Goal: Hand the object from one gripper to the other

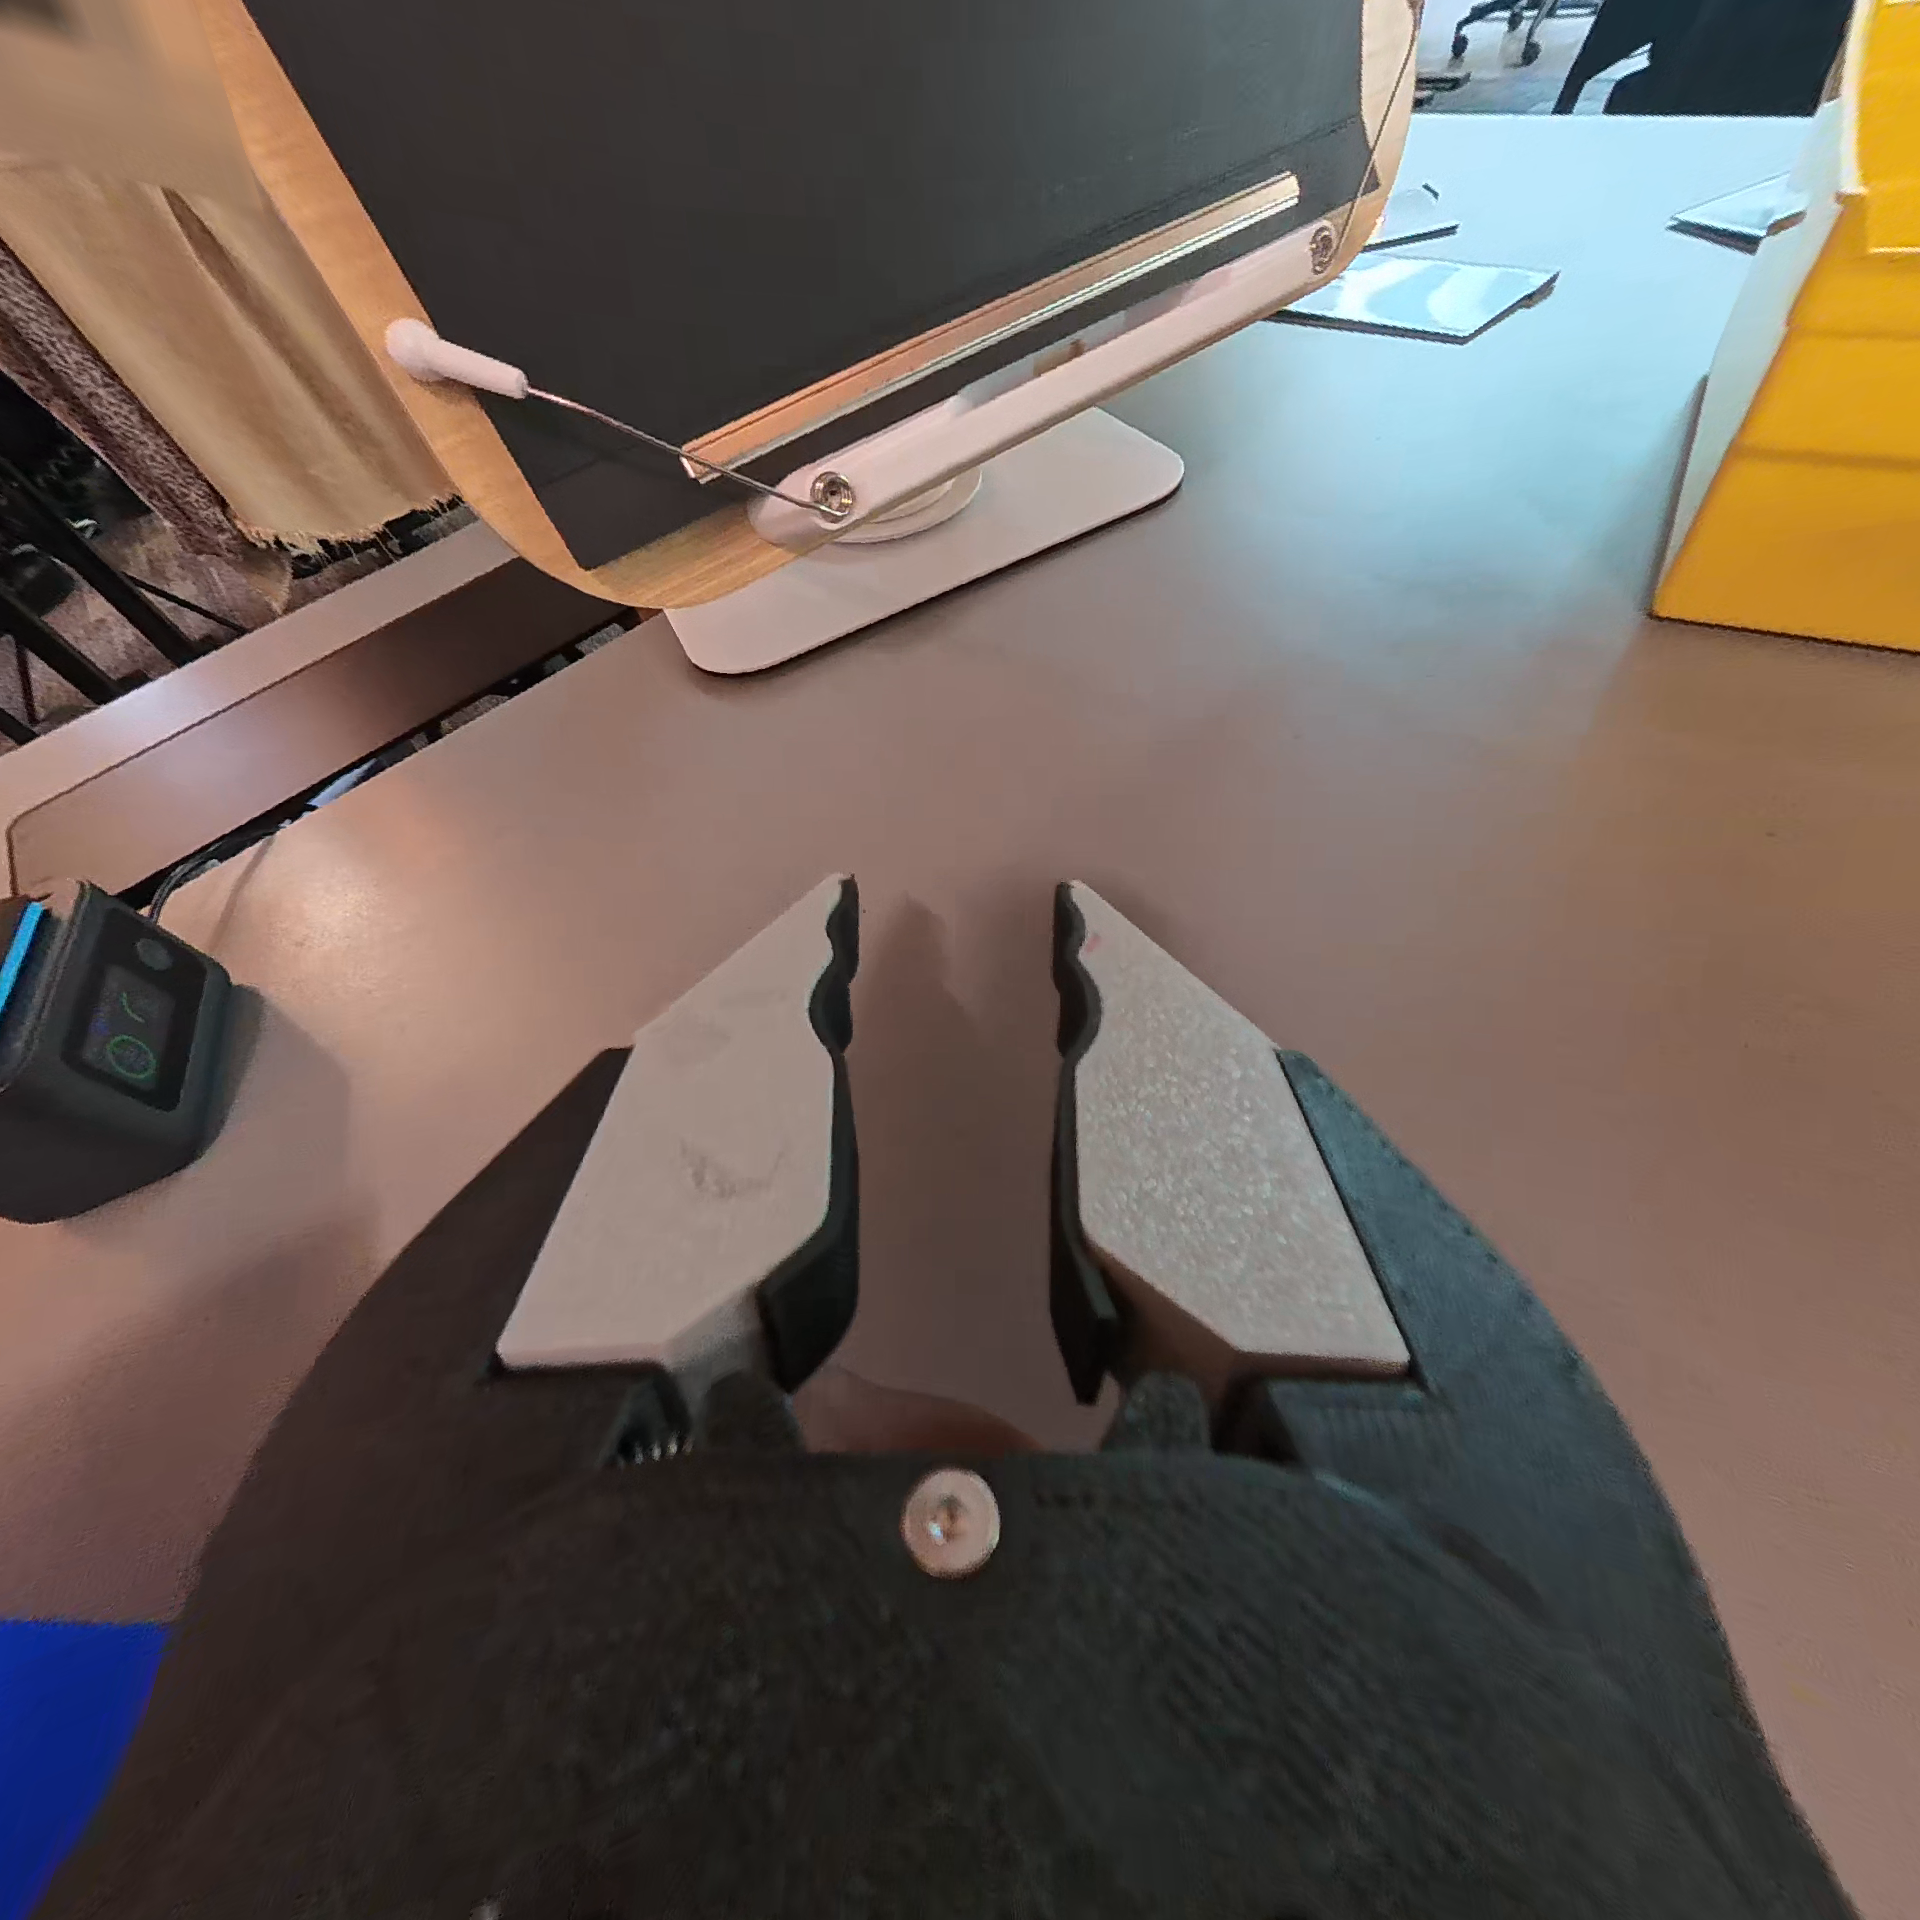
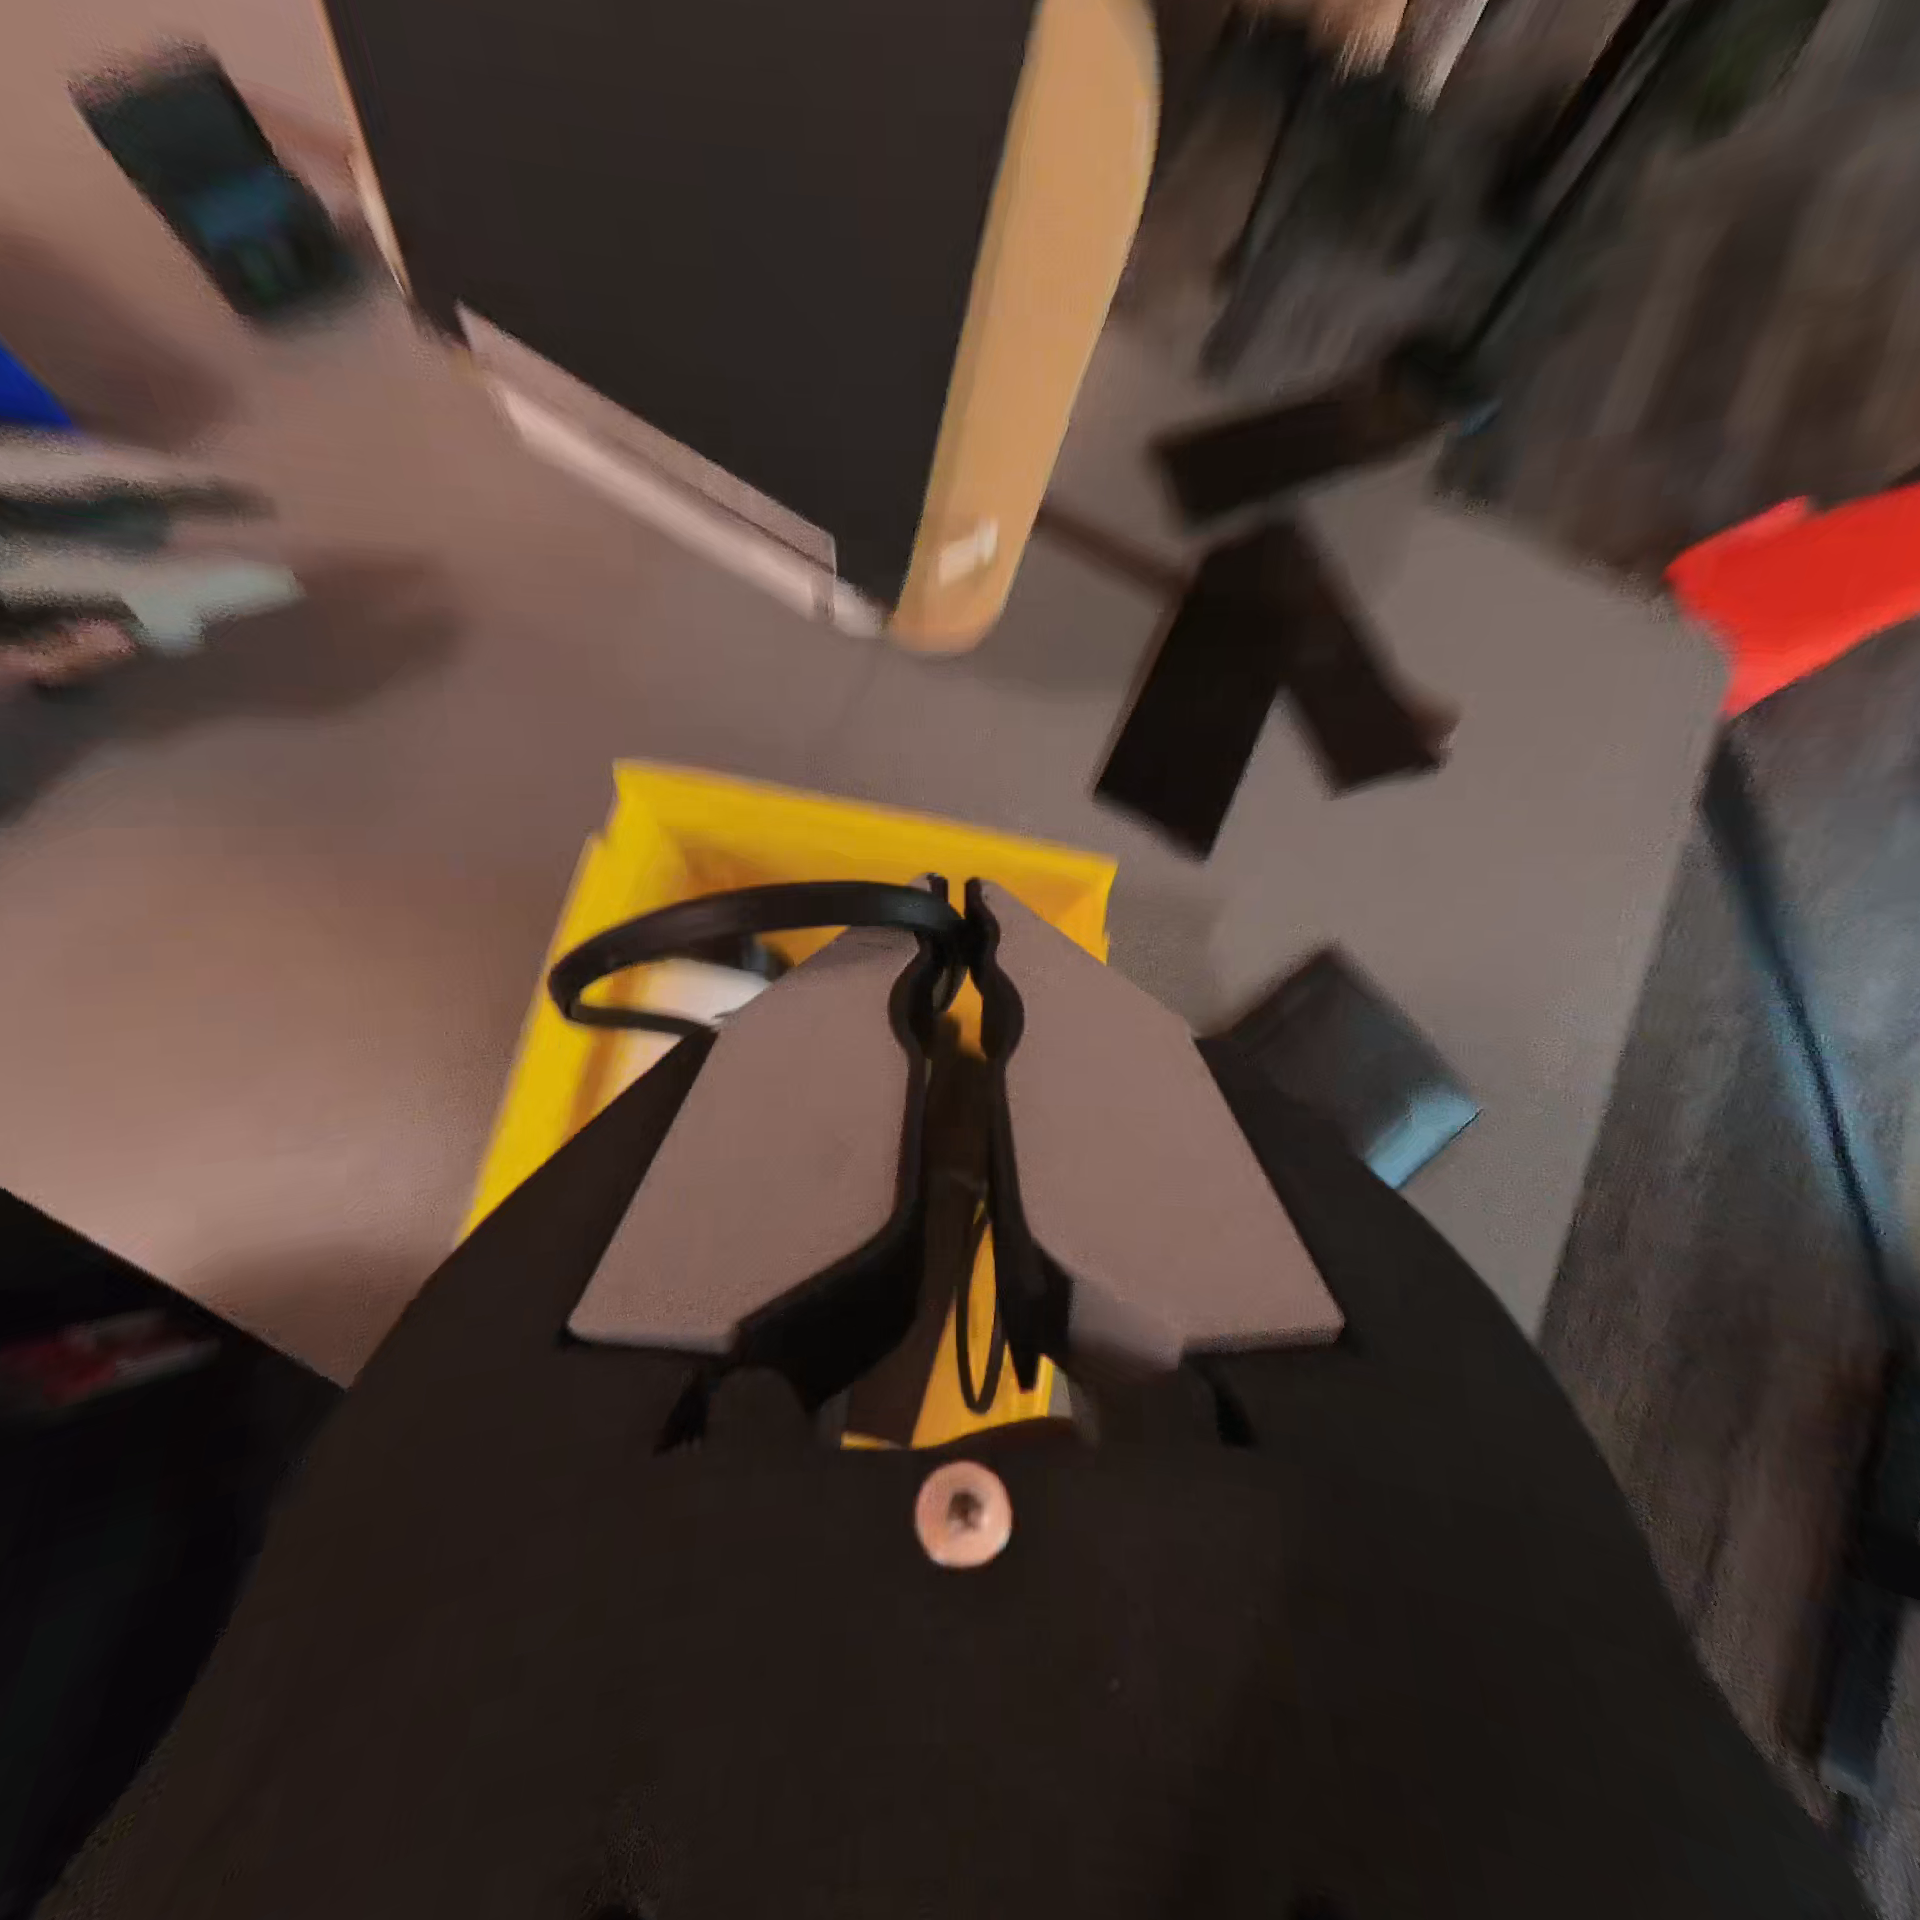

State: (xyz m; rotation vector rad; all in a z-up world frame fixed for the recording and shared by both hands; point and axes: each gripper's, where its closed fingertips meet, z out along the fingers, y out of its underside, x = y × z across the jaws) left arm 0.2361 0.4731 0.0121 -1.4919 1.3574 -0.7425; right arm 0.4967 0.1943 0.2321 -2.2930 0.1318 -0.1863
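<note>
Right gripper (image 2: 954, 904) fingers (image 2: 800, 1143) pinched on a black looped cable tie (image 2: 727, 914), above a yellow bin (image 2: 831, 821), blurred table (image 2: 312, 935)

The left wrist view is bright and mostly sharp. Cool light falls on the far right of the table (image 1: 1351, 665), which fades from pale blue to warm brown nearer the camera, with a soft sheen. The left gripper (image 1: 956, 914) casts faint shadows between its 2 fingers. Wide-angle bending curves the monitor (image 1: 790, 208) and the edges smear. The right wrist view is dimmer and heavily motion-blurred; only the right gripper (image 2: 961, 904) and the yellow bin (image 2: 665, 821) stay fairly readable.
</note>
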